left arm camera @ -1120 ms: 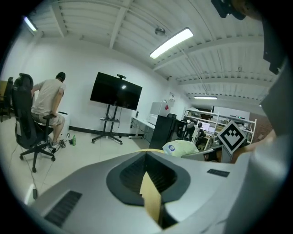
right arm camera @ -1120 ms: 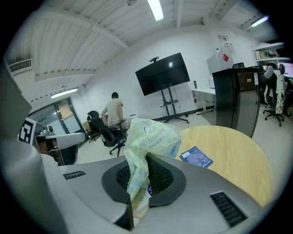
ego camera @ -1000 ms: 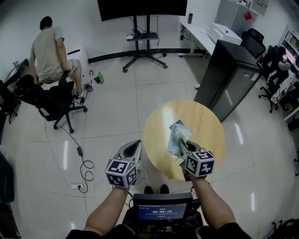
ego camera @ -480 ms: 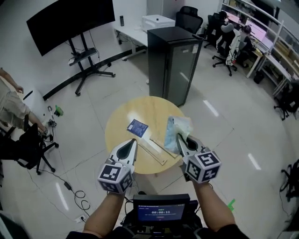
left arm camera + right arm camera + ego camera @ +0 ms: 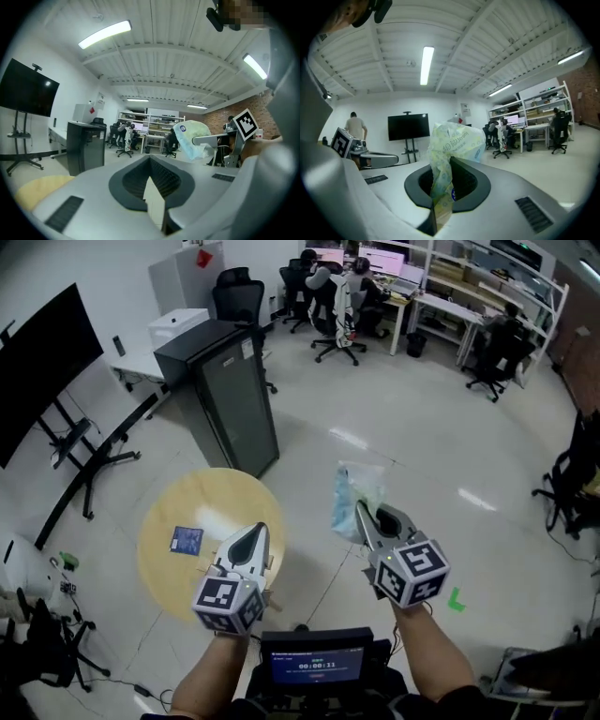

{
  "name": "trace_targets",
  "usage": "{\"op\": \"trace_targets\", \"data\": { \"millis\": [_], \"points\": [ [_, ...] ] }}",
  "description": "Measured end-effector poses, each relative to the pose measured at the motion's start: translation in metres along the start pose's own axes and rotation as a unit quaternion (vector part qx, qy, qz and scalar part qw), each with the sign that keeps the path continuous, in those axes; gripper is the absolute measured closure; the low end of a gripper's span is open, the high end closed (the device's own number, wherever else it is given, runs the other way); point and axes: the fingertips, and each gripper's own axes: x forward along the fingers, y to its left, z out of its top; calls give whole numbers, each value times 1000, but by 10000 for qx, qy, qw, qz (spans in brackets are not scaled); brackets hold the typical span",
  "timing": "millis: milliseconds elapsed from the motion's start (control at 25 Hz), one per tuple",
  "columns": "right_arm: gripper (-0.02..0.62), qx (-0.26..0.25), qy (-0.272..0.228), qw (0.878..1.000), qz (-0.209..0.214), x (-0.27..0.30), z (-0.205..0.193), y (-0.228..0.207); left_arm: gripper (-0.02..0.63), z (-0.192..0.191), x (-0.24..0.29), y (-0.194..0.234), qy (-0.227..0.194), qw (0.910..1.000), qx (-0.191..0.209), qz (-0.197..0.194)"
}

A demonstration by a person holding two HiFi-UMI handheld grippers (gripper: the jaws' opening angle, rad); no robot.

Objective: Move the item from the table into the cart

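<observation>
My right gripper (image 5: 359, 509) is shut on a pale green and blue plastic packet (image 5: 354, 491), held up over the floor to the right of the round wooden table (image 5: 169, 507). In the right gripper view the packet (image 5: 451, 145) stands pinched between the jaws of that gripper (image 5: 443, 169). My left gripper (image 5: 259, 531) hovers by the table's right edge, jaws together and empty (image 5: 150, 165). From the left gripper view the packet (image 5: 191, 138) shows off to the right. A small blue item (image 5: 187, 540) lies on the table. No cart is in view.
A tall black cabinet (image 5: 228, 390) stands behind the table. A green tape mark (image 5: 457, 598) is on the floor to the right. Office chairs and seated people at desks (image 5: 352, 287) fill the back. A black screen on a stand (image 5: 42, 362) is at left.
The view has swung right: the table slid from the centre to the left. My right gripper, still holding the packet, has gone from over the table to over the floor.
</observation>
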Motion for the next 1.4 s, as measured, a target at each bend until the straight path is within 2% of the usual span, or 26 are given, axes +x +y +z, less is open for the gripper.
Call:
{"op": "trace_targets", "data": {
  "millis": [160,280,400,480,600,760,960,1120,1160,1280,1400],
  "points": [
    [595,187,-216,9959,-863,-52,19,-103,606,12,86,-84,181,9967,192,-773],
    [595,154,-347,9878,-1512,-102,32,-177,606,20,146,-151,169,9895,345,-1391],
    [595,145,-474,9757,-2135,-157,32,-235,606,16,194,-213,124,9784,517,-1998],
    [595,97,-578,9655,-2539,-196,35,-273,606,16,224,-256,75,9726,540,-2262],
    [595,138,-772,9491,-3050,-262,38,-330,606,13,259,-341,99,9600,656,-2721],
    [595,124,-836,9260,-3681,-394,40,-400,606,3,285,-501,227,9330,789,-3504],
    [595,110,-1007,8896,-4453,-599,46,-488,606,-4,291,-726,200,8977,922,-4305],
    [595,51,-1064,8609,-4975,-776,40,-555,606,-27,284,-919,214,8705,988,-4817],
    [595,36,-1086,8506,-5145,-826,37,-569,606,-34,279,-970,226,8622,1006,-4959],
    [595,85,-1206,8083,-5762,-967,29,-606,606,-48,265,-1123,247,8255,1117,-5527],
    [595,222,-1219,7732,-6219,-1072,15,-635,606,-59,255,-1245,273,7894,1179,-6019]
  ]
}}
